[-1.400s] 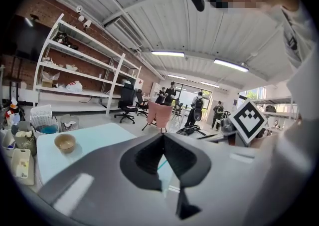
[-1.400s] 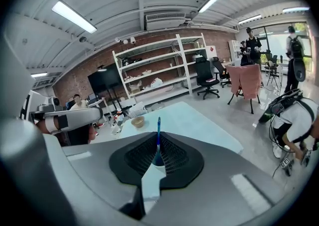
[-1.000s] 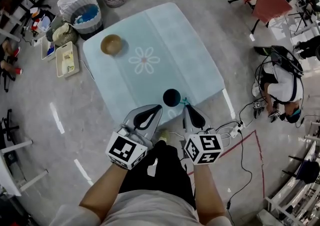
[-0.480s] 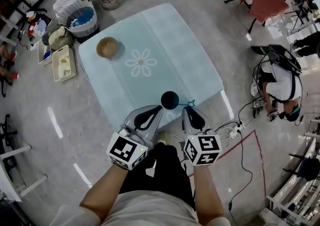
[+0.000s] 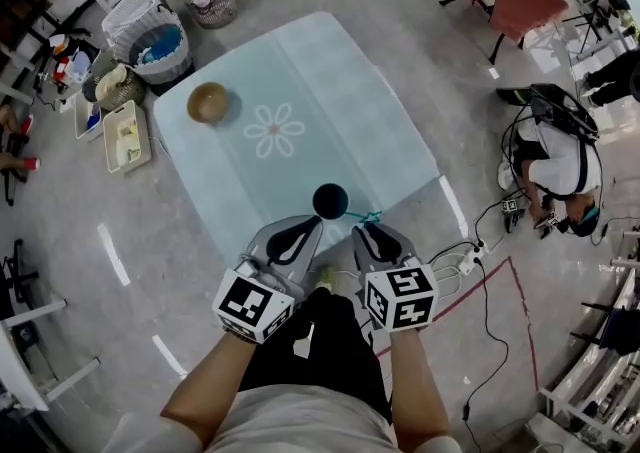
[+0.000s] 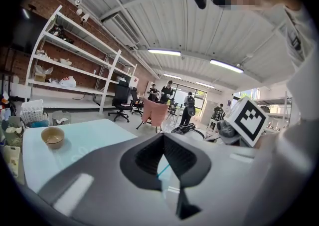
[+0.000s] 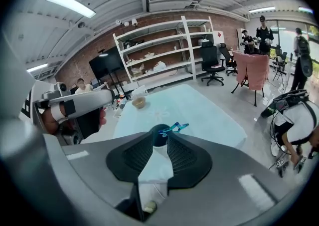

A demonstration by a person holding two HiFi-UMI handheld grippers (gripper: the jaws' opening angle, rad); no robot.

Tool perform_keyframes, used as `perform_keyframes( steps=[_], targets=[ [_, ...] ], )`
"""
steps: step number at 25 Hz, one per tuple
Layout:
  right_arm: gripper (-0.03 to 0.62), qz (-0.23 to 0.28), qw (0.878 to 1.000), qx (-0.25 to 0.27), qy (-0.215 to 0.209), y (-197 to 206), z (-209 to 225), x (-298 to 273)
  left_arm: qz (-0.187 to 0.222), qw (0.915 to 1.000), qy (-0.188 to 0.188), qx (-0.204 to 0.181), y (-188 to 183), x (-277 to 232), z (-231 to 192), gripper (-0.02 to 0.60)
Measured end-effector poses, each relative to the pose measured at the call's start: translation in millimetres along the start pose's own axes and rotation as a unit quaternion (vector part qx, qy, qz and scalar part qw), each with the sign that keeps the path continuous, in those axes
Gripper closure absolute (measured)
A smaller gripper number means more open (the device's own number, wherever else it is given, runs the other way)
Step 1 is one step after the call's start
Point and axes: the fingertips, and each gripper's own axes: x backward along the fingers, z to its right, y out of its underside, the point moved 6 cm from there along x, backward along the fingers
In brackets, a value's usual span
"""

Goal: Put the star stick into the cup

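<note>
A dark round cup stands near the front edge of the light blue table. The teal star stick slants out from the cup's rim, star end pointing right; it looks to be resting in the cup. In the right gripper view the star shows just above the cup, beyond the jaw tips. My right gripper hangs just short of the table edge, slightly open and holding nothing. Beside it, my left gripper is shut and empty; a teal sliver of the stick shows past its jaws.
A wooden bowl sits at the table's far left corner. Baskets and a tray stand on the floor to the left. A person sits on the floor at right, with cables near my feet.
Both grippers have drawn back a little toward my body. The cup and the star stick stay in place on the table, now slightly farther from the right jaws.
</note>
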Motion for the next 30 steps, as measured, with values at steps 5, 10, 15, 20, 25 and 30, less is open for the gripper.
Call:
perform_keyframes(
  steps=[5, 10, 15, 20, 25, 30],
  targets=[
    [0.517, -0.035, 0.999, 0.026, 0.015, 2.1, 6.2, -5.0, 0.003, 1.0000, -0.001, -0.003, -1.8, -0.7, 4.0, 0.575],
    [0.517, -0.033, 0.999, 0.024, 0.026, 7.2, 10.9, -4.6, -0.001, 1.0000, -0.002, -0.001, 5.3, -2.4, 5.7, 0.575],
    [0.520, -0.008, 0.999, 0.018, 0.025, -5.3, 6.8, 7.7, -0.003, 1.0000, -0.007, 0.003, -0.1, -0.1, 8.1, 0.575],
    [0.523, 0.016, 1.000, 0.017, 0.016, -24.2, -4.1, 28.5, -0.005, 0.9999, -0.011, 0.004, -19.2, 5.2, 15.1, 0.575],
    [0.528, 0.045, 0.999, 0.018, 0.008, -46.9, -20.6, 57.3, -0.007, 0.9999, -0.009, 0.006, -46.7, 16.3, 24.9, 0.575],
    [0.572, 0.090, 0.996, 0.027, 0.006, -75.6, -39.2, 90.0, -0.001, 1.0000, -0.004, 0.002, -78.7, 30.0, 37.9, 0.575]
  ],
)
